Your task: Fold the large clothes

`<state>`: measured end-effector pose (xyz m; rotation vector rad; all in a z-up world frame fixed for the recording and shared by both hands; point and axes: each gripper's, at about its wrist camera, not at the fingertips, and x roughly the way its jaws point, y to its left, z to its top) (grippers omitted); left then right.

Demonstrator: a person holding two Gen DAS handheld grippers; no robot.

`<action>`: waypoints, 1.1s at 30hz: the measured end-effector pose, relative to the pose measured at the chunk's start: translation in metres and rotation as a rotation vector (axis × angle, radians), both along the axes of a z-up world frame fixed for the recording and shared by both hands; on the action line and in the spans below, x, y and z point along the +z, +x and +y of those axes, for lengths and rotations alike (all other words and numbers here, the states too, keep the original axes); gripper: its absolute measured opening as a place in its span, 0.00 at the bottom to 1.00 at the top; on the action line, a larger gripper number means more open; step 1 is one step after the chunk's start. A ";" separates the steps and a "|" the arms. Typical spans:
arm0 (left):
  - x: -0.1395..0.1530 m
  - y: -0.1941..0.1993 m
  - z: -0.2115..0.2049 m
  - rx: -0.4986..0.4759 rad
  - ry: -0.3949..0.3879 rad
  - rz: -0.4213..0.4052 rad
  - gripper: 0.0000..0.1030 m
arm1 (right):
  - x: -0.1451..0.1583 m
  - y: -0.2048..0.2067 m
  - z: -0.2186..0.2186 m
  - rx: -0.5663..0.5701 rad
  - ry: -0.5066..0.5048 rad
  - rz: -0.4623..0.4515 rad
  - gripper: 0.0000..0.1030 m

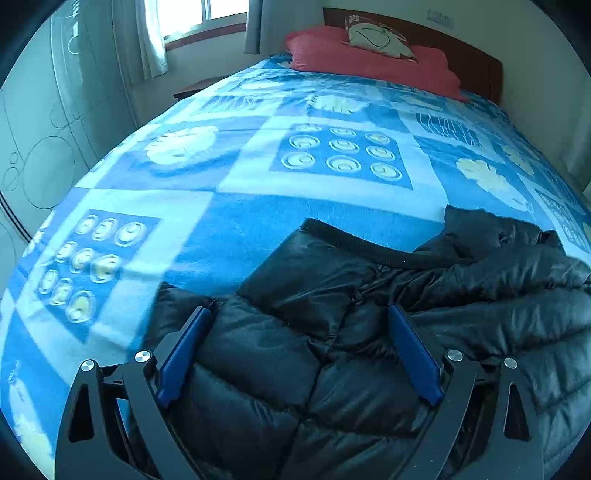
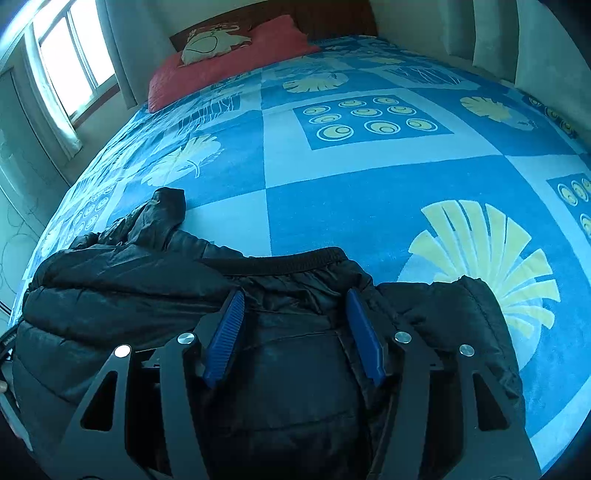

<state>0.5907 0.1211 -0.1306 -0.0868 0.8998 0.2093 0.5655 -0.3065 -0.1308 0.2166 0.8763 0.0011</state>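
Note:
A black quilted puffer jacket [image 1: 332,325] lies crumpled on the near part of the bed. It also shows in the right wrist view [image 2: 147,273], with a ribbed black hem [image 2: 295,260] along its far edge. My left gripper [image 1: 299,314] is open, its blue pads [image 1: 184,354] spread wide just above the jacket's left part. My right gripper [image 2: 293,299] is open, its blue pads [image 2: 225,336] apart over the jacket just short of the hem. Neither holds anything.
The bed is covered by a blue and white patterned blanket [image 1: 258,206] [image 2: 369,177]. A red pillow [image 1: 369,59] and a cream cushion [image 1: 380,37] lie by the wooden headboard. A window [image 1: 199,18] and curtains are at the far left, a wardrobe [image 1: 44,110] on the left.

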 end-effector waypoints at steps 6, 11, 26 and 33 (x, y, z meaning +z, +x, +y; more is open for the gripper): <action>0.059 -0.042 -0.032 -0.067 -0.009 -0.184 0.90 | 0.048 -0.034 0.050 0.085 -0.056 -0.138 0.56; 0.059 -0.044 -0.102 -0.225 0.027 -0.177 0.91 | 0.033 -0.040 0.116 0.235 -0.102 -0.119 0.57; -0.002 -0.014 -0.114 -0.219 0.038 -0.020 0.92 | 0.008 -0.033 0.113 0.208 -0.058 -0.047 0.64; 0.042 -0.115 -0.051 -0.137 -0.064 -0.101 0.92 | 0.049 -0.135 0.040 0.107 -0.031 -0.121 0.79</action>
